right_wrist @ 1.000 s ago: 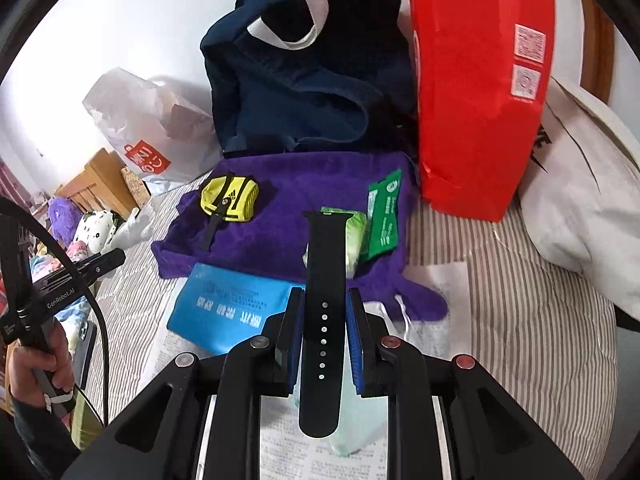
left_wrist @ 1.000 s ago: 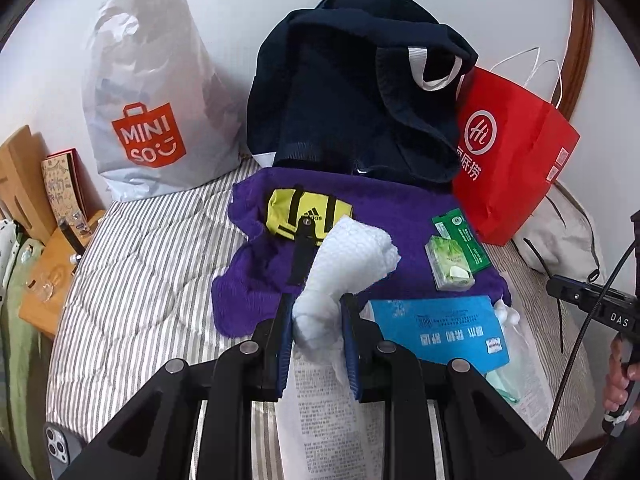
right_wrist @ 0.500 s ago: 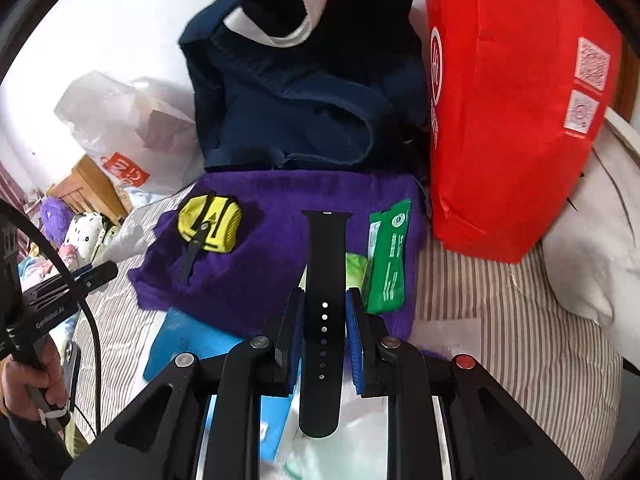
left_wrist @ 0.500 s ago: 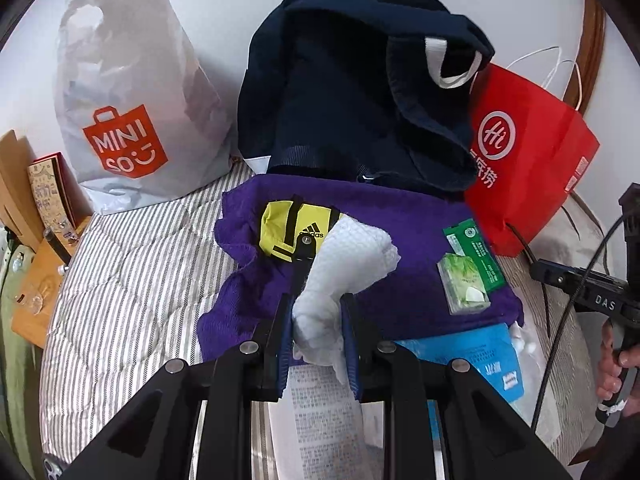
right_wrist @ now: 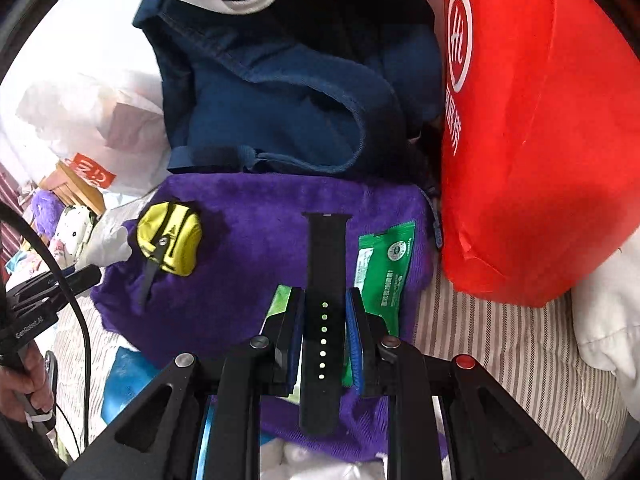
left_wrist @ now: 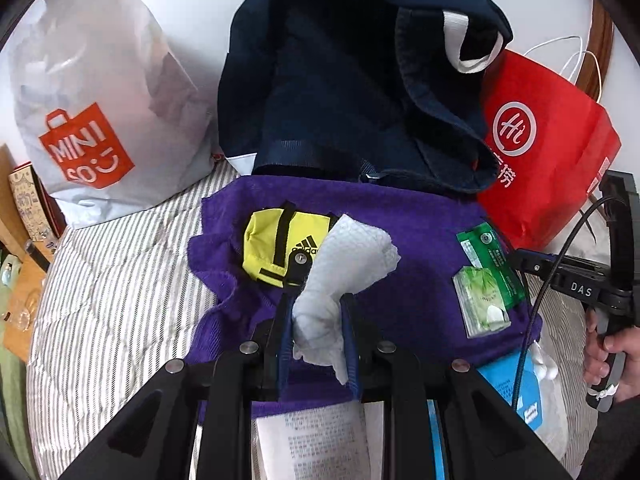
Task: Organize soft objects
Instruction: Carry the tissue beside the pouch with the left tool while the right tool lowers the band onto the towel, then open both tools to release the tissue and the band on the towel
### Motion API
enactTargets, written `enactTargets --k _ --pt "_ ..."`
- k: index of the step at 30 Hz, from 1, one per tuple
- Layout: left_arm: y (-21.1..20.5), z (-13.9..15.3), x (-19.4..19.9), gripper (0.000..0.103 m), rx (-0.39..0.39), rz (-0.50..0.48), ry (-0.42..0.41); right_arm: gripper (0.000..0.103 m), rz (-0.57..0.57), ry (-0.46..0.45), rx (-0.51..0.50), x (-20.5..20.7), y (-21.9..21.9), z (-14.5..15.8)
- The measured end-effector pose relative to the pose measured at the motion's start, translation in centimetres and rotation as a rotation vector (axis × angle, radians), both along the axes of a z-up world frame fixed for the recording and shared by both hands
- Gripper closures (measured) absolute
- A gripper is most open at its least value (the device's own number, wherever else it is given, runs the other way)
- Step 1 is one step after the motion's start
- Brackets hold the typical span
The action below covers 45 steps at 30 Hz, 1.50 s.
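Carry step, both loaded. Left gripper point(left_wrist: 318, 320) jaws nearly closed, pinching white cloth point(left_wrist: 340, 276); yellow pouch point(left_wrist: 286, 246) on purple towel point(left_wrist: 420, 240) just ahead. Right gripper point(right_wrist: 324, 320) jaws nearly closed, clamping black strap point(right_wrist: 325, 280); green packet point(right_wrist: 384, 268) beside right jaw. Next, likely: carry toward navy bag point(right_wrist: 288, 92) ahead, release.

The purple towel point(left_wrist: 420, 240) is bare at its middle. A yellow pouch point(left_wrist: 276, 248) crowds its left, green packets point(left_wrist: 486, 280) its right, the navy bag point(left_wrist: 340, 80) and red bag point(left_wrist: 548, 152) wall its far edge.
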State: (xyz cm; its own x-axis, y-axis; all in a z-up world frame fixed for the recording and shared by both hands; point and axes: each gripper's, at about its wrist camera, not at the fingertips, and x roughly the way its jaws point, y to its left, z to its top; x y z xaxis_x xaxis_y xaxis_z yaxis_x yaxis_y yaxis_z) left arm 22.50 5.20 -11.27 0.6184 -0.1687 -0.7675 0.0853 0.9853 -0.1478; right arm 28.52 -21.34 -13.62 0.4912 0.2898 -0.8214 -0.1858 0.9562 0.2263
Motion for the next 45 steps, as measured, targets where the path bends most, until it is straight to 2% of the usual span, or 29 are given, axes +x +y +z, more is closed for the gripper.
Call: enactTargets --k 9,20,22,24,26,30,34,42,45 --pt "-0.3 -1.2 1.6 0.081 -0.01 -0.018 0.015 0.083 0.015 0.052 -0.017 2.1 0.5 -2.3" --pt "-1.1 -2.6 2.8 0.081 -0.008 -0.064 0.042 0.081 0.027 0.106 -0.008 2.1 0.8 -3.9" --pt "-1.5 -2.7 3.0 0.081 -0.003 -0.075 0.046 0.075 0.029 0.106 -0.011 2.0 0.9 -3.7" --pt "-2.0 -2.9 3.0 0.081 0.017 -0.085 0.055 0.061 0.029 0.095 -0.006 1.7 0.8 -3.2" --pt "-2.2 -3.4 3.2 0.081 0.042 -0.079 0.06 0.058 0.032 0.082 -0.002 1.3 0.8 -2.7" --pt "-2.4 -4.8 3.7 0.081 0.064 -0.075 0.091 0.057 0.03 0.054 0.001 -0.1 0.6 -1.0" --pt "-2.3 -5.6 3.9 0.081 0.051 -0.071 0.111 0.056 0.024 0.024 0.009 -2.0 -0.2 0.7" --pt "-2.4 -6.3 3.8 0.08 0.035 -0.068 0.139 0.055 -0.063 -0.003 0.028 -7.1 -4.2 2.6" --pt "-2.4 -6.5 3.7 0.072 0.018 -0.069 0.152 0.054 -0.092 0.014 0.04 -9.1 -5.7 2.4"
